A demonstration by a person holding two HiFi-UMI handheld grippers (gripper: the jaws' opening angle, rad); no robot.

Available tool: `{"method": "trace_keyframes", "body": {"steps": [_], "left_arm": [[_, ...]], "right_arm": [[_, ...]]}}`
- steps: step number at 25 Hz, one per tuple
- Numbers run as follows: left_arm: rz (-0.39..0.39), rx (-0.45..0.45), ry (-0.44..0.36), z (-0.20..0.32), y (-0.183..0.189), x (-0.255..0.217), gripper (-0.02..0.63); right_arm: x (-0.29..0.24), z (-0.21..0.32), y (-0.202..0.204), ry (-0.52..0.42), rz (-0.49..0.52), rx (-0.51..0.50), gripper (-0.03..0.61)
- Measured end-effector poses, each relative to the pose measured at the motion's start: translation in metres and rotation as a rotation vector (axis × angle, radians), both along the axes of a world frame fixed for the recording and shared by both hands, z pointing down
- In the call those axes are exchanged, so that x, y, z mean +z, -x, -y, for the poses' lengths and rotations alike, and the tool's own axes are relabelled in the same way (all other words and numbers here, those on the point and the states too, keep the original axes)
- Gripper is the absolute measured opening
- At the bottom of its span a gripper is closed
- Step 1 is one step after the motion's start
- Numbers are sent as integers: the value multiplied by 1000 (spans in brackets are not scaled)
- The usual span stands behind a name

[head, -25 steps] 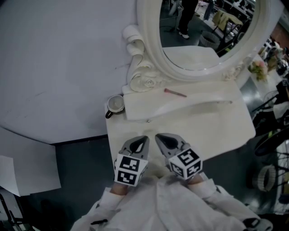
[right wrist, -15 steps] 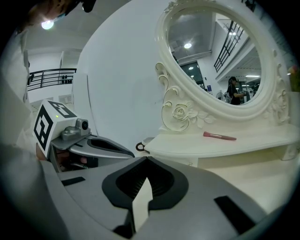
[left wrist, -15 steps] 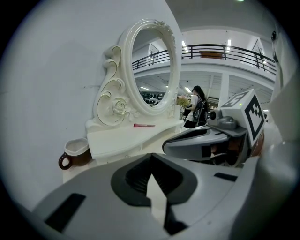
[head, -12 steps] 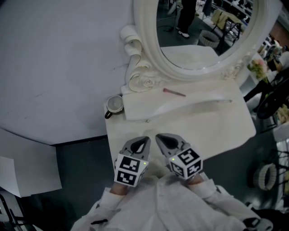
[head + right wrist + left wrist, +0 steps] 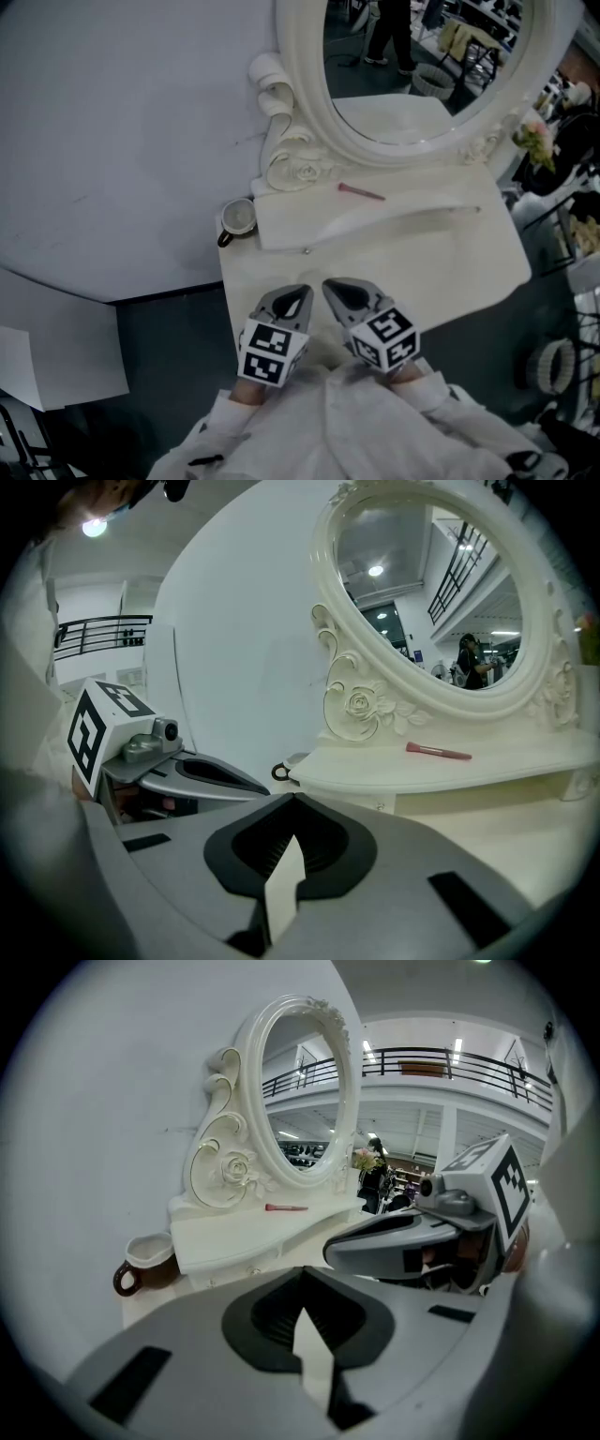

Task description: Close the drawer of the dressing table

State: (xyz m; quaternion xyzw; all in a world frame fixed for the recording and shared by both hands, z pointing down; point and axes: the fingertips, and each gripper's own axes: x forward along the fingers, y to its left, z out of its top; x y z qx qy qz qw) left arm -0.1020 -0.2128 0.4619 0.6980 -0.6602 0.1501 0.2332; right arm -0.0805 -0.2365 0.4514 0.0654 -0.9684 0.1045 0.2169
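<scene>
The white dressing table (image 5: 469, 267) stands against a grey wall under an oval mirror (image 5: 422, 66). Its raised shelf (image 5: 281, 220) has a low front with a small drawer knob (image 5: 307, 250) (image 5: 251, 1270) (image 5: 380, 805); I cannot tell whether the drawer stands out. My left gripper (image 5: 300, 288) (image 5: 302, 1274) and right gripper (image 5: 329, 283) (image 5: 292, 799) are held side by side over the table's near edge, short of the knob. Both are shut with nothing between the jaws. Each shows in the other's view: the right gripper (image 5: 394, 1239), the left gripper (image 5: 202, 775).
A brown and white cup (image 5: 238, 217) (image 5: 145, 1260) sits at the shelf's left end. A thin pink stick (image 5: 363, 192) (image 5: 438, 752) lies on the shelf below the mirror. White sheets (image 5: 56, 356) lie on the floor at left. Flowers (image 5: 534, 141) and clutter crowd the right edge.
Both grippers have stayed where they were. Only a person reflected in the mirror and the things at the right edge have shifted a little.
</scene>
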Motion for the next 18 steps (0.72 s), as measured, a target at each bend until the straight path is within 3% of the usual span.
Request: {"method": "trace_keyframes", "body": {"steps": [18], "left_arm": [[-13, 9, 10, 0, -1, 4, 6]], "right_arm": [[1, 4, 0, -10, -18, 7, 6]]}}
